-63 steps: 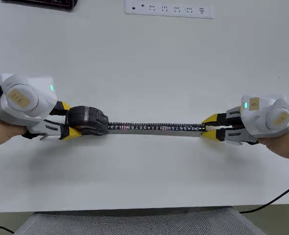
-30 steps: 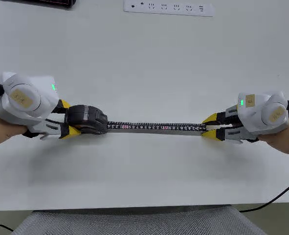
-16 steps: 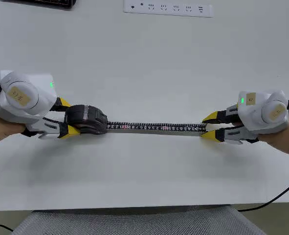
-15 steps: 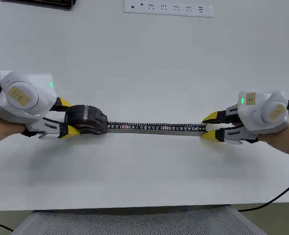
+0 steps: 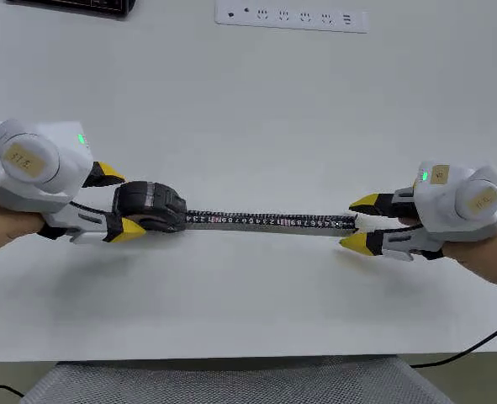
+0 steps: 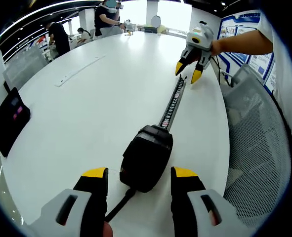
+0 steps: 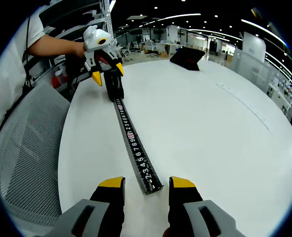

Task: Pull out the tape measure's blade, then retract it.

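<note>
The tape measure sat on the white table at the left middle of the head view, its blade drawn out flat along the tabletop toward the right middle of the frame. That left-to-right line was the long axis, and by my reading any retraction would run back along it toward the case.

The left gripper stood with its 2 jaws spread, 1 on each side of the case. In the left gripper view a gap showed between each yellow tip and the black body, so it bracketed the case rather than pinching it.

The right gripper was also spread. In the right gripper view the blade's end lay on the table just ahead of the 2 tips and in line with the gap between them, touching neither.

The right gripper was nearer the free end and the left was nearer the case. Whether a lock held the blade out, I could not tell
</note>
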The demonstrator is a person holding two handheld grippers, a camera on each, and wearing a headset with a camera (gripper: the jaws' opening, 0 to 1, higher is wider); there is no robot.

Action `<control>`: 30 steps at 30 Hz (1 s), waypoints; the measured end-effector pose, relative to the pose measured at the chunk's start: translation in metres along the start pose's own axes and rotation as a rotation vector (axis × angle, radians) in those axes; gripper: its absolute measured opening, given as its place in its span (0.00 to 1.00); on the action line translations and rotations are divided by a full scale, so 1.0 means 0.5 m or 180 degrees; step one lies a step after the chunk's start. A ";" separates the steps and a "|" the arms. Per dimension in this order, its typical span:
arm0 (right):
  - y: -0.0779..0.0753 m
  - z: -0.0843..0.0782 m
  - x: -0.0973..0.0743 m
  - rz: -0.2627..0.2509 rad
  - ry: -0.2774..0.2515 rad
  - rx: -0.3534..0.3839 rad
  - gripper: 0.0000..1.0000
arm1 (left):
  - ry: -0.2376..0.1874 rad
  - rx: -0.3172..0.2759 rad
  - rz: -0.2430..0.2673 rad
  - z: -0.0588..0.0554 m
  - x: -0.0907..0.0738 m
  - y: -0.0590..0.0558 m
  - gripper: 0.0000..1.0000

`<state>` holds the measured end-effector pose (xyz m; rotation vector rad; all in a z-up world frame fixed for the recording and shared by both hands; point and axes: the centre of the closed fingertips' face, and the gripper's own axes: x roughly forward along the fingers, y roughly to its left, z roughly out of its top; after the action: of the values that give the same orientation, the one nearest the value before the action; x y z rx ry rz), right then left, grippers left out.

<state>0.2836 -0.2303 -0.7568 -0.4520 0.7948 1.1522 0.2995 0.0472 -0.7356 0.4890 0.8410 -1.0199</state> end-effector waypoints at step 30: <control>0.021 0.026 -0.042 -0.0164 -0.0189 0.0211 0.50 | -0.0519 -0.0391 0.0210 0.026 -0.065 -0.028 0.67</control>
<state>0.2743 -0.2309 -0.7317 -0.3795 0.7633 1.0837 0.2834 0.0492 -0.7018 0.3225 0.7322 -0.9281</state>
